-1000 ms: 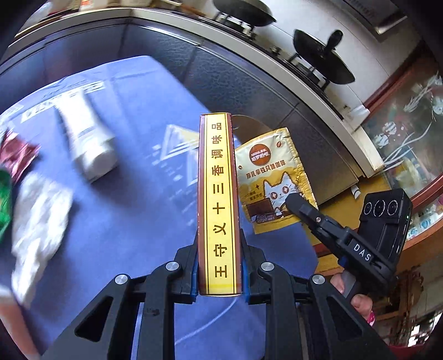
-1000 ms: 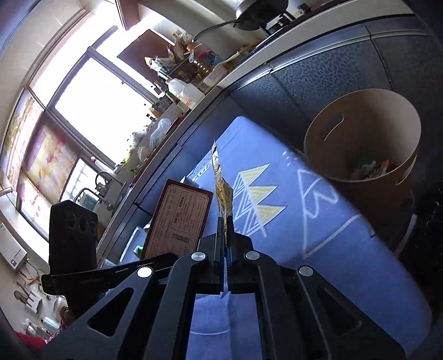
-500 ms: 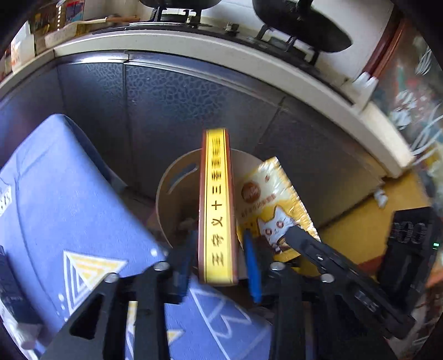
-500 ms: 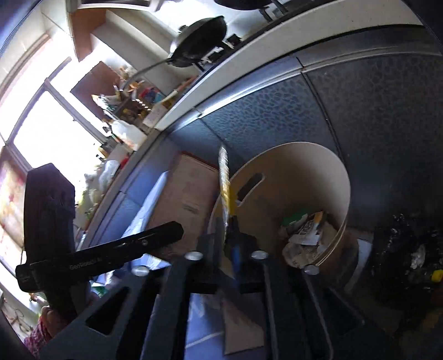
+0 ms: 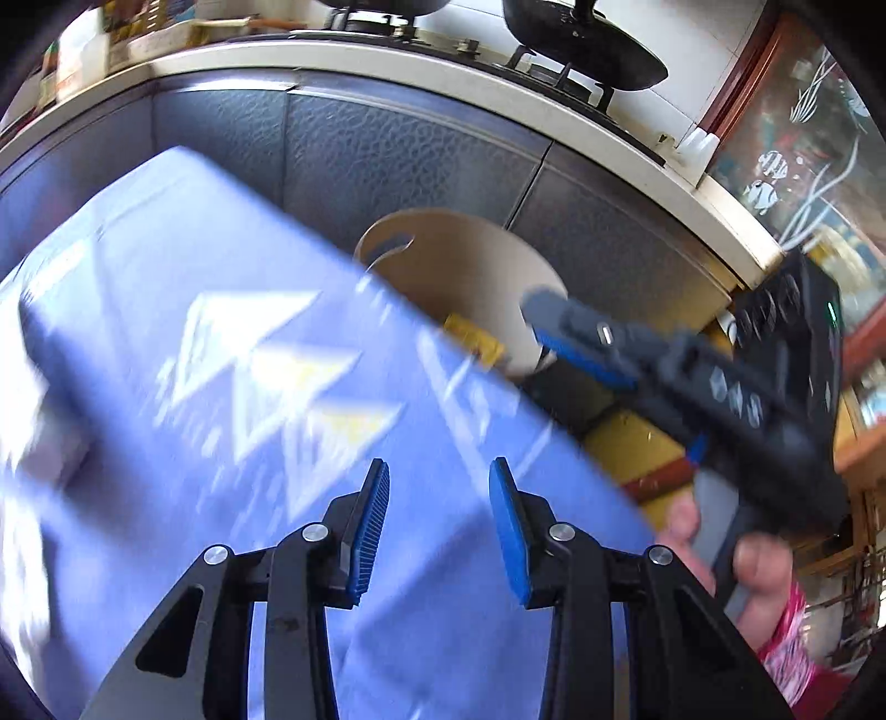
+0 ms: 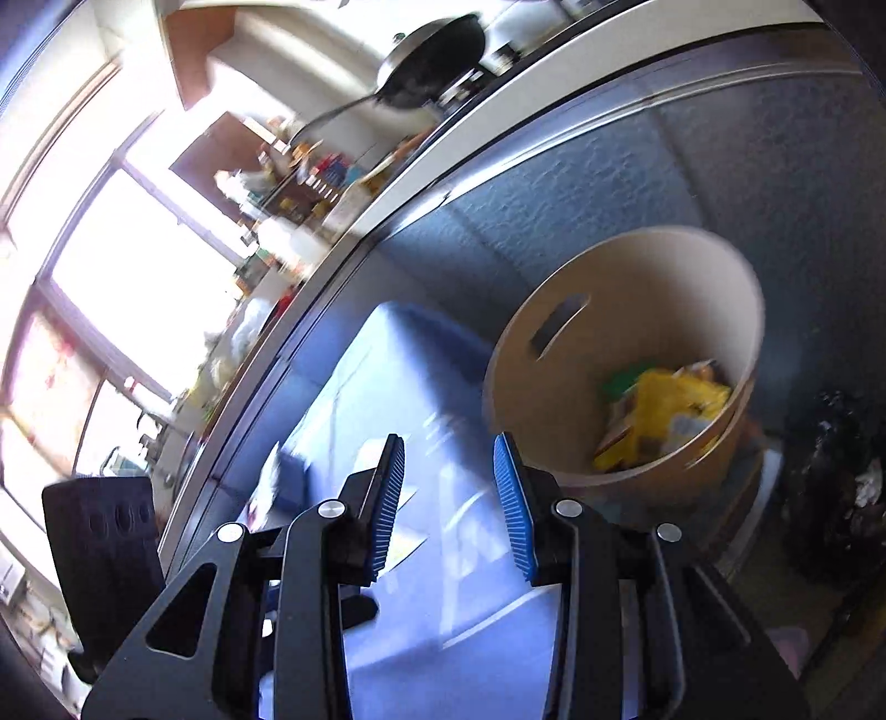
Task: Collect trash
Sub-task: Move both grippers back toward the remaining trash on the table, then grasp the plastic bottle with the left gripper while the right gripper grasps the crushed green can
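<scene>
The tablecloth (image 5: pixel 166 310) was blue with white and pale yellow triangles. The bin (image 6: pixel 626 343) was plain tan, with yellow and green wrappers (image 6: pixel 664 410) inside. Both grippers were black with ribbed blue pads (image 5: pixel 374 531), the left gripper (image 5: pixel 439 531) and the right gripper (image 6: pixel 448 504) alike. The cabinet fronts (image 5: pixel 410 149) were dark blue-grey with a pebbled texture, under a cream counter edge (image 5: pixel 387 63). The pan (image 6: pixel 432 52) was black.

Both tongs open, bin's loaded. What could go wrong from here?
1. The right tongs hang close to the bin rim; swinging back could clip it.
2. The bin stands off the blue tablecloth, tight against its edge, so a knock might tip it.
3. The left tongs view is motion-blurred, so judging the next pick may be unreliable.
</scene>
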### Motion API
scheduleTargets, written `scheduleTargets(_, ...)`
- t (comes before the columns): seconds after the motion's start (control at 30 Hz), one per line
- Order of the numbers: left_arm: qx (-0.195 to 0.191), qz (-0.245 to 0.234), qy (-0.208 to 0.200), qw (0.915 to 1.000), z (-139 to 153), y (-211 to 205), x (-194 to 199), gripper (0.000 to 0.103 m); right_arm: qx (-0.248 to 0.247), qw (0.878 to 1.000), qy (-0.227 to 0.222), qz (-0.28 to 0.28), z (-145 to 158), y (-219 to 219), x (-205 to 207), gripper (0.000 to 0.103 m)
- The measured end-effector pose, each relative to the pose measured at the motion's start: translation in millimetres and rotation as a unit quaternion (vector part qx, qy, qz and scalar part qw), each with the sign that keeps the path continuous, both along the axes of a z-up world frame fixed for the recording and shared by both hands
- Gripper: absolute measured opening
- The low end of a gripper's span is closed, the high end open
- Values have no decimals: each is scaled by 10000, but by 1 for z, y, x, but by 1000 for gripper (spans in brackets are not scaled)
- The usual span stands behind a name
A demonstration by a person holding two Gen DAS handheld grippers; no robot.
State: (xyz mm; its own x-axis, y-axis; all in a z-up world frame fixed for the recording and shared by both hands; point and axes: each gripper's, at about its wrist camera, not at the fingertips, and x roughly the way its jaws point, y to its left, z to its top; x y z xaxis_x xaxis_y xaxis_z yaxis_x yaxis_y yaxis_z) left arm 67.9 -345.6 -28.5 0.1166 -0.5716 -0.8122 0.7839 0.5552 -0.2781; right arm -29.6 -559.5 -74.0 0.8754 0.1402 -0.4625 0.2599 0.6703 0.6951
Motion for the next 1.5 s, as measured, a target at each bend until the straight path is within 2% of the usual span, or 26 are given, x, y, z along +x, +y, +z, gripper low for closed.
scheduleTargets(0.23, -92, 530, 141, 9985, -5, 102, -11, 37, 1, 9969, 98, 778, 3, 76, 28, 34)
scheduleTargets(0.47, -456, 1299, 358, 9898, -5, 220, -13, 37, -237, 9823, 237, 1845, 13, 176, 63, 34)
scheduleTargets(0.53, -560, 1653, 304, 9842, 1, 257, -9, 37, -308, 9762, 252, 2132, 19, 204, 75, 34)
scheduleTargets(0.6, -579, 2087, 77, 9762, 9, 295, -2, 38, -302, 9698, 264, 2405, 23, 230, 88, 34)
scheduleTargets(0.63, -558, 2339, -68, 9706, 13, 315, 4, 45, -302, 9672, 272, 2508, 25, 241, 94, 34)
scheduleTargets(0.67, -510, 2684, -257, 9616, 19, 338, 12, 56, -305, 9645, 282, 2608, 27, 251, 100, 34)
scheduleTargets(0.73, -358, 3217, -579, 9444, 30, 369, 28, 63, -298, 9593, 311, 2792, 31, 273, 115, 34)
scheduleTargets(0.8, -141, 3478, -888, 9332, 37, 394, 48, 69, -299, 9566, 332, 2880, 35, 287, 132, 34)
scheduleTargets(0.83, -5, 3560, -987, 9292, 37, 400, 57, 79, -340, 9563, 345, 2882, 37, 293, 140, 34)
scheduleTargets(0.9, 156, 3600, -1065, 9267, 36, 403, 77, 83, -399, 9548, 411, 2918, 37, 299, 157, 34)
scheduleTargets(0.97, 254, 3544, -1093, 9283, 32, 402, 90, 84, -443, 9536, 501, 2934, 36, 304, 172, 34)
scheduleTargets(1.07, 412, 3323, -1304, 9332, 27, 390, 107, 93, -496, 9533, 688, 2900, 27, 306, 189, 37)
scheduleTargets(1.2, 633, 3108, -1308, 9393, 15, 371, 127, 93, -380, 9520, 872, 2909, 12, 306, 203, 44)
scheduleTargets(1.4, 917, 3038, -1214, 9405, 3, 354, 143, 92, -224, 9463, 970, 3077, -6, 319, 217, 44)
scheduleTargets(1.47, 928, 3028, -1191, 9410, -1, 350, 143, 84, -52, 9424, 948, 3207, -12, 325, 222, 44)
scheduleTargets(1.5, 957, 3038, -1215, 9401, -3, 349, 141, 81, 76, 9401, 949, 3273, -16, 327, 223, 38)
